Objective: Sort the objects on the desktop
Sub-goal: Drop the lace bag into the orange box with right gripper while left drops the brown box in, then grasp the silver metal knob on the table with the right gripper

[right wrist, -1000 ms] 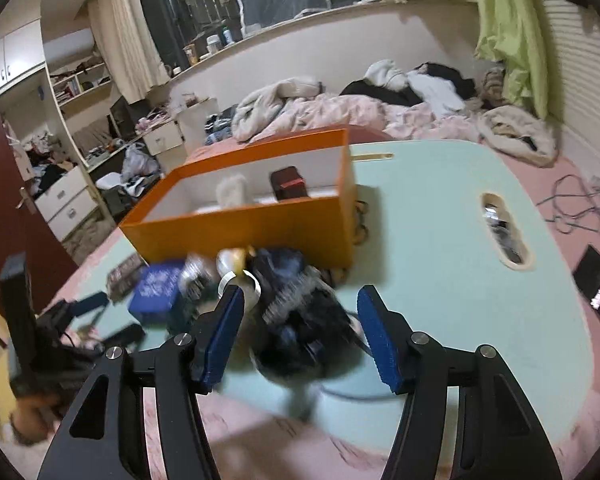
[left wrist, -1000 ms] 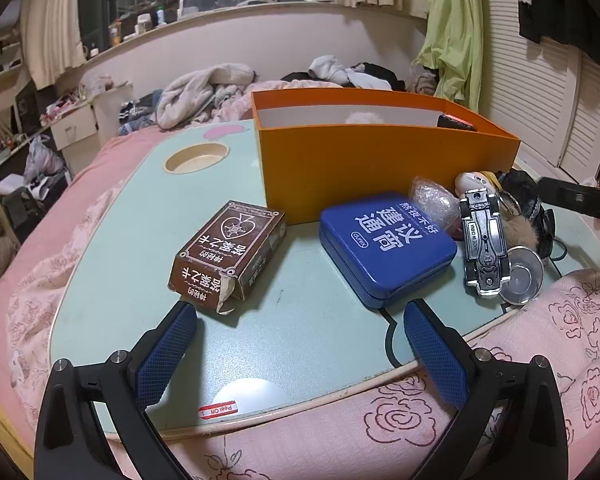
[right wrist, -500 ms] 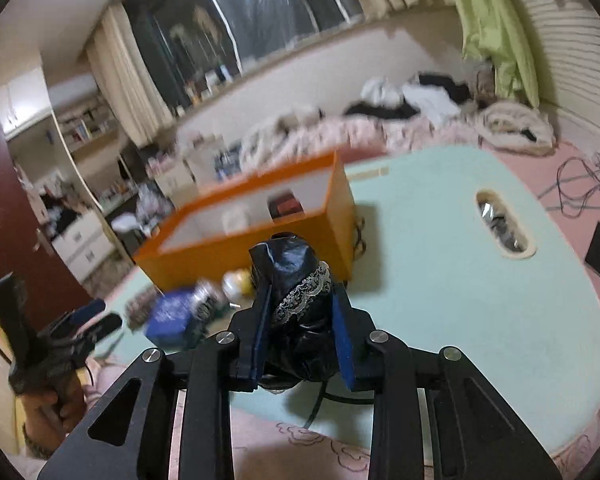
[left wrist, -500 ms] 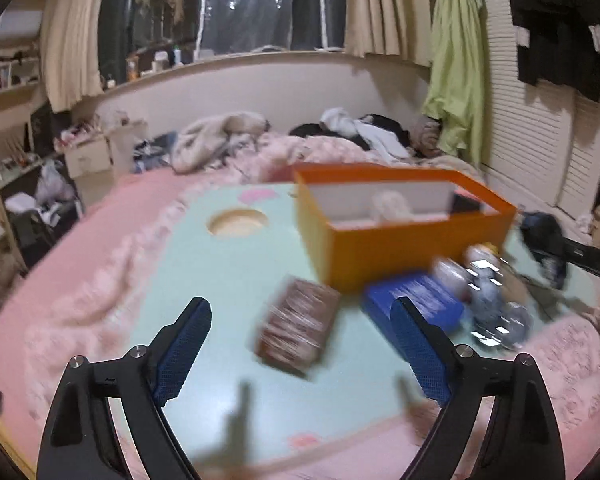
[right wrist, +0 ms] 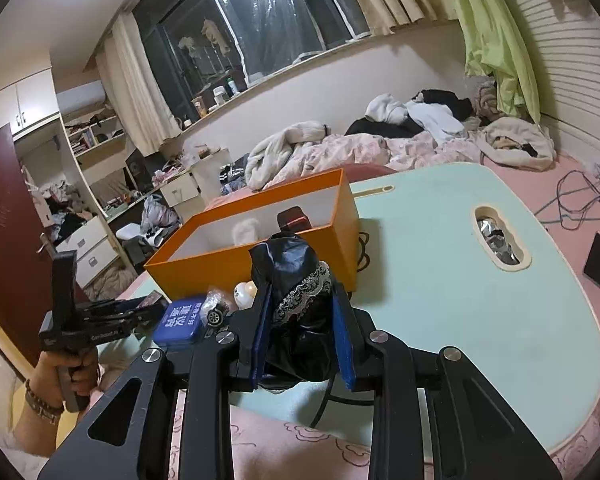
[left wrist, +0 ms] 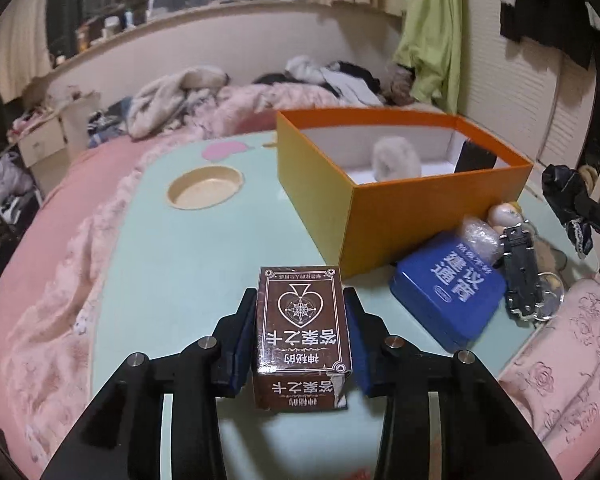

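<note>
Over the mint table, left gripper is clamping a brown card box between its fingers; right gripper is pinching a black pouch.

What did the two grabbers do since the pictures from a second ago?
The left gripper was open in front of the brown card box; now it is shut on it. The right gripper was open around the black lace pouch; it clamped it and lifted it off the table. The orange box, blue tin and toy car stayed put.
</note>
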The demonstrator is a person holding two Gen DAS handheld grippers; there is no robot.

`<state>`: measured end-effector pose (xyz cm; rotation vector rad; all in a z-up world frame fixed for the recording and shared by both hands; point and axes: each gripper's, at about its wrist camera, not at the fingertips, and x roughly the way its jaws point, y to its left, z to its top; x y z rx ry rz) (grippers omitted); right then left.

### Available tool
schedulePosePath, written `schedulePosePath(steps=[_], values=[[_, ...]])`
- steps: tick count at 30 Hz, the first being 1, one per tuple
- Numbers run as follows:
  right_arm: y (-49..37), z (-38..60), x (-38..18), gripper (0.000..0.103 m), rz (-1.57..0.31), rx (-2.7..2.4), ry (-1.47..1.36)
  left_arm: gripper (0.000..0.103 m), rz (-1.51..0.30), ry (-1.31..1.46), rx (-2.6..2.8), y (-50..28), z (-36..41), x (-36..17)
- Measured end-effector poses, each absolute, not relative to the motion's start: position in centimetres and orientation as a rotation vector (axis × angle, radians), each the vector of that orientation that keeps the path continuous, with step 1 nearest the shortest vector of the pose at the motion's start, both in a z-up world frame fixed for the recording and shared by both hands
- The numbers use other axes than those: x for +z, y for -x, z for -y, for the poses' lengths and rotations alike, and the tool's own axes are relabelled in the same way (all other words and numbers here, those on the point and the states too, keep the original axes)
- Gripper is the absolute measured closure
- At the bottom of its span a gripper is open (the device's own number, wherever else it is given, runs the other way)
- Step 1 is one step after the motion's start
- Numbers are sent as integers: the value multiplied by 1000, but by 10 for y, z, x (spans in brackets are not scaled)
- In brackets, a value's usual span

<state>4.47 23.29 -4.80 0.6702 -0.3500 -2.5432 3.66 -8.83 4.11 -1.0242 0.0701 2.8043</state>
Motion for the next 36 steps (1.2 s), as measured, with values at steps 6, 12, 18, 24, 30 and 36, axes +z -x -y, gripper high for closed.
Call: schedulePosePath(steps=[6, 12, 18, 24, 30, 36], values=[[-39, -221, -21, 73, 344, -2501, -596, 64, 47, 735, 2827, -62, 82, 111], [9, -193, 28, 70, 310, -2541, -558, 60, 149, 674, 2836, -10, 51, 162], [74, -186, -30, 21, 347, -2482, -1044, 4, 123, 1030, 2782, 55, 13, 86], [77, -231, -69, 20, 647, -2403, -1092, 11, -37, 960, 2837, 40, 7, 75], [41, -237, -32, 20, 507, -2555, -881, 11, 203, 805, 2861, 12, 36, 110], [-13, -211, 2, 20, 264, -2558, -747, 8, 125, 779, 2851, -43, 43, 120]])
